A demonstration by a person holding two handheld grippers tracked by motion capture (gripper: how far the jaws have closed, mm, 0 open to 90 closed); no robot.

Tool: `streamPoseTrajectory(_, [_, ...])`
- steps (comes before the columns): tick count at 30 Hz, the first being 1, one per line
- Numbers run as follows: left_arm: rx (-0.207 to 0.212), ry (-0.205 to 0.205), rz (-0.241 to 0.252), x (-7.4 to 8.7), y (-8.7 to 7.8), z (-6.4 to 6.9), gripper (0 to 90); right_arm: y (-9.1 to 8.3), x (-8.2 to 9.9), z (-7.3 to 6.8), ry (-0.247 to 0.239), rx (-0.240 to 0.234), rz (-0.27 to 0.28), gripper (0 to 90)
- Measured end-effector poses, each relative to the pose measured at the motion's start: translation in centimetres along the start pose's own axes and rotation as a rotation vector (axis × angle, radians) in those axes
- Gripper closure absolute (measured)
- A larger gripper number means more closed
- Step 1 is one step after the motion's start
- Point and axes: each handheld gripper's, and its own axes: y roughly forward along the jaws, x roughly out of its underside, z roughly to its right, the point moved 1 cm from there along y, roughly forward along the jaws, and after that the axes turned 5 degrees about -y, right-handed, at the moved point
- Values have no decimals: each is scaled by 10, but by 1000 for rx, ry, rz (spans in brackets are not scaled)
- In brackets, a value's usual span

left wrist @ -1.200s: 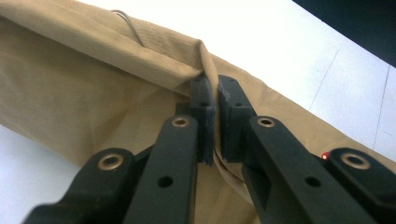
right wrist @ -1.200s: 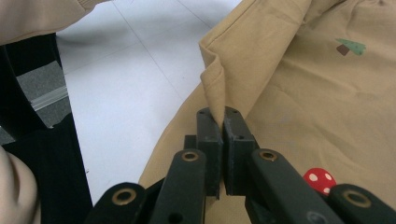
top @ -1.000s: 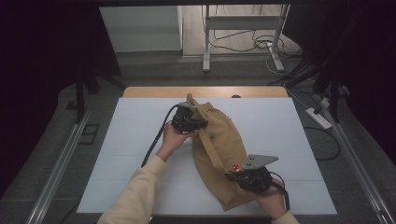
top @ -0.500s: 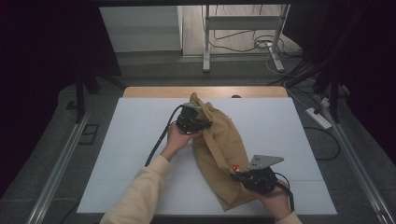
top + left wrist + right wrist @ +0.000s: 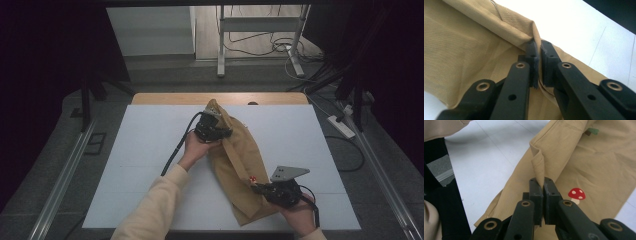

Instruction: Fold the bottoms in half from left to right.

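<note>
A tan cloth bag [image 5: 240, 165] lies on the white surface [image 5: 150, 145], stretched at a slant from near the middle of the far edge toward the near right corner. The left gripper [image 5: 214, 129] is at the far end of the bag, close to the far edge of the surface. In the left gripper view its jaws are pressed together on a folded hem of the tan cloth bag [image 5: 474, 50], and the cloth rises in a ridge just above the tips of the left gripper [image 5: 538, 53]. The right gripper [image 5: 260, 189] is at the near end of the bag, near the near right corner. In the right gripper view it pinches a raised fold of the tan cloth bag [image 5: 599, 162], which stands up between the tips of the right gripper [image 5: 540, 185]. A small red mushroom print [image 5: 576, 194] is on the cloth just beside this gripper. The bag spans the space between the two grippers.
</note>
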Motion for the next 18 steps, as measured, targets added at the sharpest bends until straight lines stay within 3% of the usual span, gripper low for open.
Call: streamPoseTrajectory(18, [-7, -7, -33, 1, 25, 1, 846, 1, 12, 8, 33, 18, -45, 865])
